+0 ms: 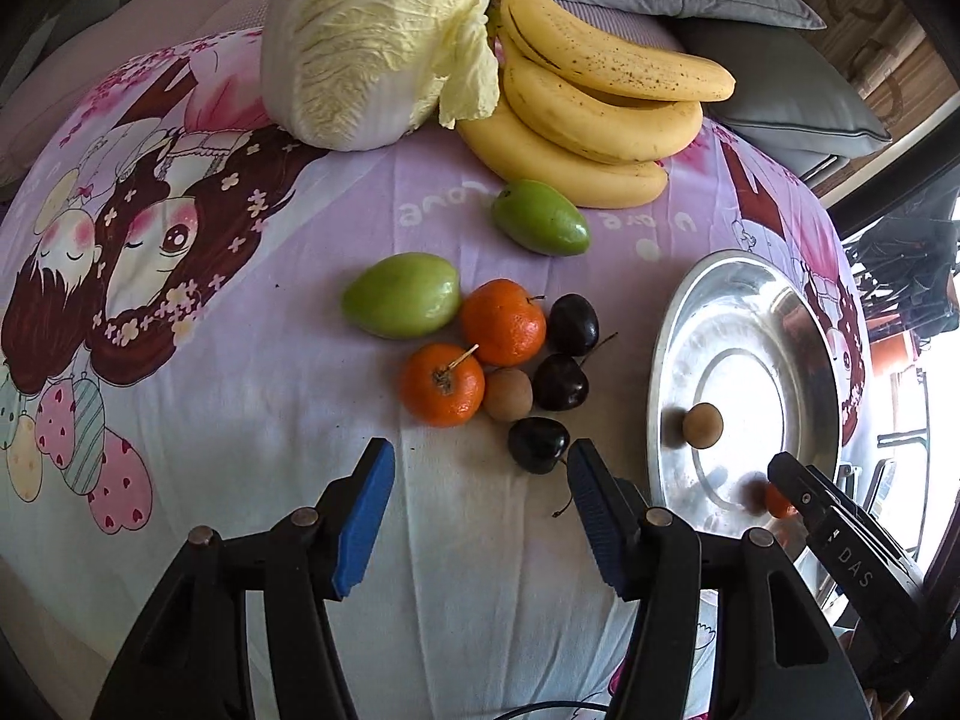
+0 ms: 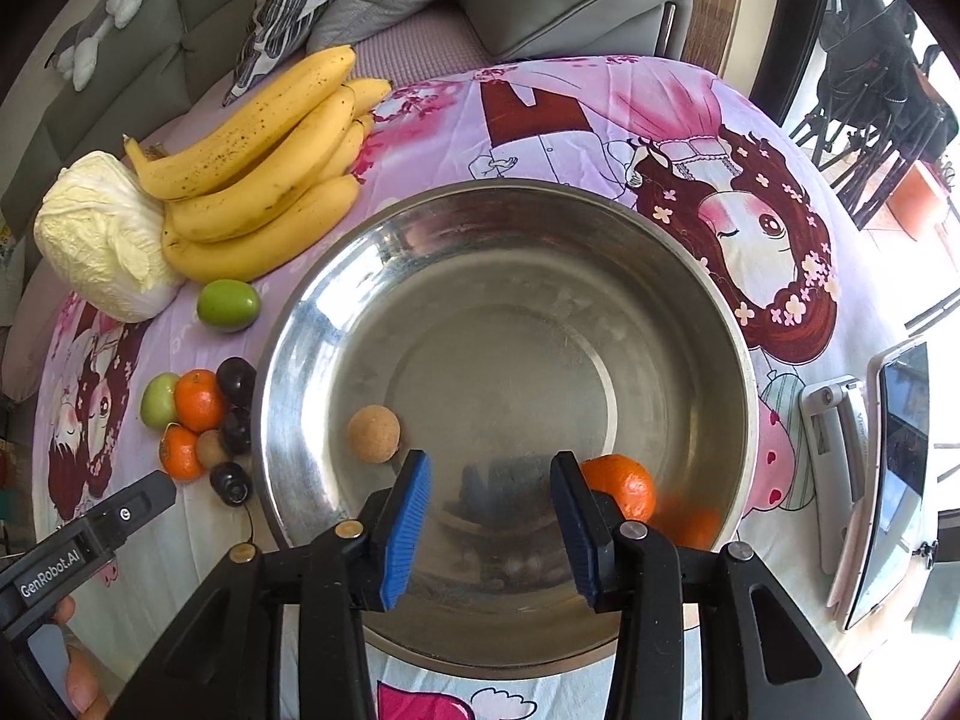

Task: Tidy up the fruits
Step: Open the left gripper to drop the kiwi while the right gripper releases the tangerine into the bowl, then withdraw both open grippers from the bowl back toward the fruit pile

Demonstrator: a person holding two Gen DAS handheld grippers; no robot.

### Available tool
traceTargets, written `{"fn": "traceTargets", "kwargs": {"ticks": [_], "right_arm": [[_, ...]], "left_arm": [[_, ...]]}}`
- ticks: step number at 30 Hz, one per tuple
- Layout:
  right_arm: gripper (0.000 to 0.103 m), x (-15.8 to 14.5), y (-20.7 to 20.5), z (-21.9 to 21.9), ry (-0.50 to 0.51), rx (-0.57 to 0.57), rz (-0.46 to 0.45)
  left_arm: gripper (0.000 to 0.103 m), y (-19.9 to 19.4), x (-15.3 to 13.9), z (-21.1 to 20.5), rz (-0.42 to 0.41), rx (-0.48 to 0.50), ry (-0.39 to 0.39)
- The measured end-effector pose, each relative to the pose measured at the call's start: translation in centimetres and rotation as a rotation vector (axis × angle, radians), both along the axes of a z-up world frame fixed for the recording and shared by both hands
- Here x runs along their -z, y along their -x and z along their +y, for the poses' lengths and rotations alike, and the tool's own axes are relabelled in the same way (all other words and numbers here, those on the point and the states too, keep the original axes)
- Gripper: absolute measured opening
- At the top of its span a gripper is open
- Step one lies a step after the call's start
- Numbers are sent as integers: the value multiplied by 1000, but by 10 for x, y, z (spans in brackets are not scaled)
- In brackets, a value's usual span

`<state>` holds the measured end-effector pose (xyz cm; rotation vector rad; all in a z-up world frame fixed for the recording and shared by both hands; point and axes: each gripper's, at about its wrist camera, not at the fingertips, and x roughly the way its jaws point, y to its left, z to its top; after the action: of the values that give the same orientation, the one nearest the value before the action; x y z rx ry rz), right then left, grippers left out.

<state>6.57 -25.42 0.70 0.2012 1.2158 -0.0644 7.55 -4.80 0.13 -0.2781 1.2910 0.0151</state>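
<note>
Jaws on both grippers stand wide apart, holding nothing. Left gripper hangs over the fruit cluster on the surface; right gripper hovers inside the steel bowl, beside a tangerine and a longan.

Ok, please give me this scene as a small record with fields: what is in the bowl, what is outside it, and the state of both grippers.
bowl: metal bowl on the printed cloth
in bowl: one longan, one tangerine
outside, cluster: two tangerines, two green fruits, three dark cherries, one longan
outside, back: bananas, cabbage
left gripper: open, empty, near the cluster
right gripper: open, empty, over the bowl
</note>
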Motion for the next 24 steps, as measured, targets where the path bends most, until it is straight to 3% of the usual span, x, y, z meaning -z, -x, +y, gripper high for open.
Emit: {"fn": "traceTargets", "kwargs": {"ticks": [8, 11, 24], "right_arm": [[47, 5, 0, 13, 26, -33, 15], [59, 7, -1, 16, 30, -42, 16], [76, 14, -6, 15, 23, -50, 25]], "left_arm": [[64, 1, 5, 4, 15, -3, -16], [80, 4, 8, 10, 24, -20, -33], [85, 7, 11, 23, 33, -65, -85]]}}
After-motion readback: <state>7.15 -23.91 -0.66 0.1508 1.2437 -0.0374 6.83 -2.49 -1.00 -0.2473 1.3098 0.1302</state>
